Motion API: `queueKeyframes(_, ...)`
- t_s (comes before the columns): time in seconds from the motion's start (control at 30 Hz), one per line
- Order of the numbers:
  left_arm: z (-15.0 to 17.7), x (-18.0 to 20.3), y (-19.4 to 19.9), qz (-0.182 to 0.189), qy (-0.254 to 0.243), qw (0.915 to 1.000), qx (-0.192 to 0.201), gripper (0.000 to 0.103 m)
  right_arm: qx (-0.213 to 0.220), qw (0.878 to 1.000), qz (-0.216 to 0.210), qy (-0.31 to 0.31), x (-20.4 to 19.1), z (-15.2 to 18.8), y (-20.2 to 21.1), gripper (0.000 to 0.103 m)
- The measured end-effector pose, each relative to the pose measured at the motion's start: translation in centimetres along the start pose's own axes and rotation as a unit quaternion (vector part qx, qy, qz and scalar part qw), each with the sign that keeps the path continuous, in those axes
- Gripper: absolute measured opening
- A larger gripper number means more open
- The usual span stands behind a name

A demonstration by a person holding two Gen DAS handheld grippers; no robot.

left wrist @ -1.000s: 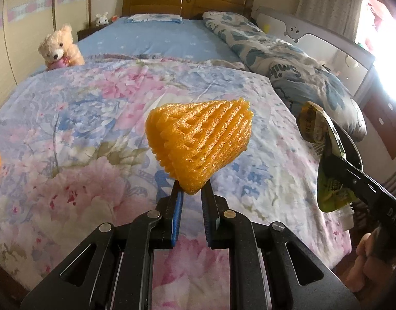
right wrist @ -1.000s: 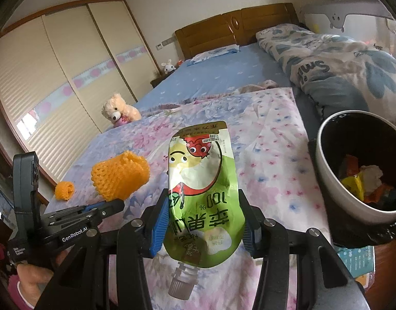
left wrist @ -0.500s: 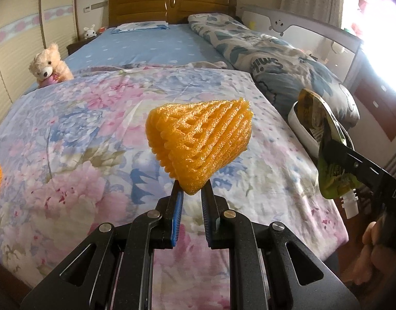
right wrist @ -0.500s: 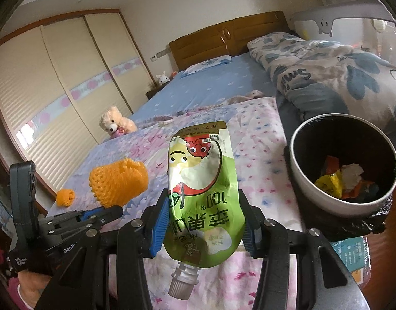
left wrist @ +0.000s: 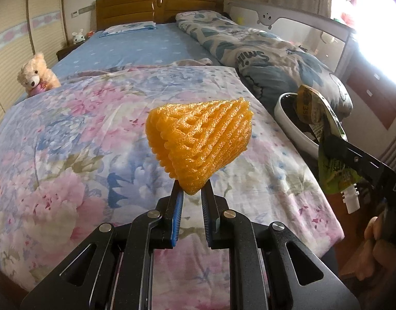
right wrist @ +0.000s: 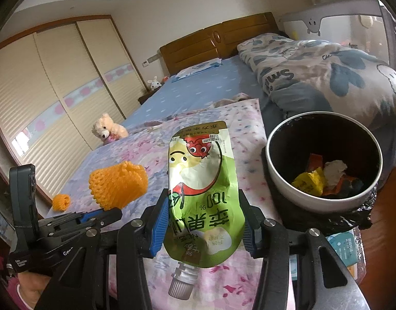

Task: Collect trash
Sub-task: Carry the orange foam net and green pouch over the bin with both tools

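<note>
My left gripper [left wrist: 191, 193] has its fingers [left wrist: 177, 206] clenched on the narrow bottom tip of the orange foam net [left wrist: 199, 144], which fans out above and ahead of the fingertips, held up over the floral bedspread [left wrist: 81, 139]. My right gripper [right wrist: 204, 214] has its fingers [right wrist: 160, 222] grasping the green drink pouch [right wrist: 203, 193] across its width, one blue pad pressed on each edge; the pouch stands upright between them with its white spout [right wrist: 181, 284] hanging below the fingers and its printed top rising beyond the fingertips. Ahead and to the right of the right fingers I see the white trash bin [right wrist: 309, 201], lined in black, with yellow, orange and white scraps at its bottom; the pouch is near its rim but apart from it. A second, smaller orange foam piece [right wrist: 61, 201] lies on the bedspread far left of the right fingers, beyond the left gripper. A teddy bear [right wrist: 107, 129] sits further back on the bed
</note>
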State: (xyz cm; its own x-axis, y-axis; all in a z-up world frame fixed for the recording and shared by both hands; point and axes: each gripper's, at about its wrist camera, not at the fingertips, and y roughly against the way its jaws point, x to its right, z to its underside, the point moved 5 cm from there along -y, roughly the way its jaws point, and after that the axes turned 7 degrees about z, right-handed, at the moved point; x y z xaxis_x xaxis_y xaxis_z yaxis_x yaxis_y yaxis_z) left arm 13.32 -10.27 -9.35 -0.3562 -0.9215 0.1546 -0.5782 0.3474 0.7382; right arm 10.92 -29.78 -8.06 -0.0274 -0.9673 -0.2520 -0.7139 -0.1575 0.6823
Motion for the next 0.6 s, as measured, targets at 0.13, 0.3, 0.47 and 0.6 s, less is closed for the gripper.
queueKeyframes(0.13,-0.1,0.6,-0.3,0.004,-0.004,1.0,-0.002,0.013,0.002,1.0,0.005,-0.004,0.7,0.0,0.2,0.049)
queueKeyframes(0.3,-0.2,1.3,-0.8,0.007,-0.011,0.9999,-0.006,0.013,0.002,1.0,0.01,-0.008,1.4,-0.1,0.4,0.049)
queueKeyframes(0.47,-0.4,2.0,-1.2,0.012,-0.018,0.9997,-0.009,0.013,0.002,1.0,0.013,-0.012,1.8,-0.1,0.5,0.049)
queueKeyframes(0.6,-0.6,2.6,-1.5,0.016,-0.025,0.9995,-0.01,0.013,0.002,1.0,0.016,-0.016,2.3,-0.1,0.6,0.049)
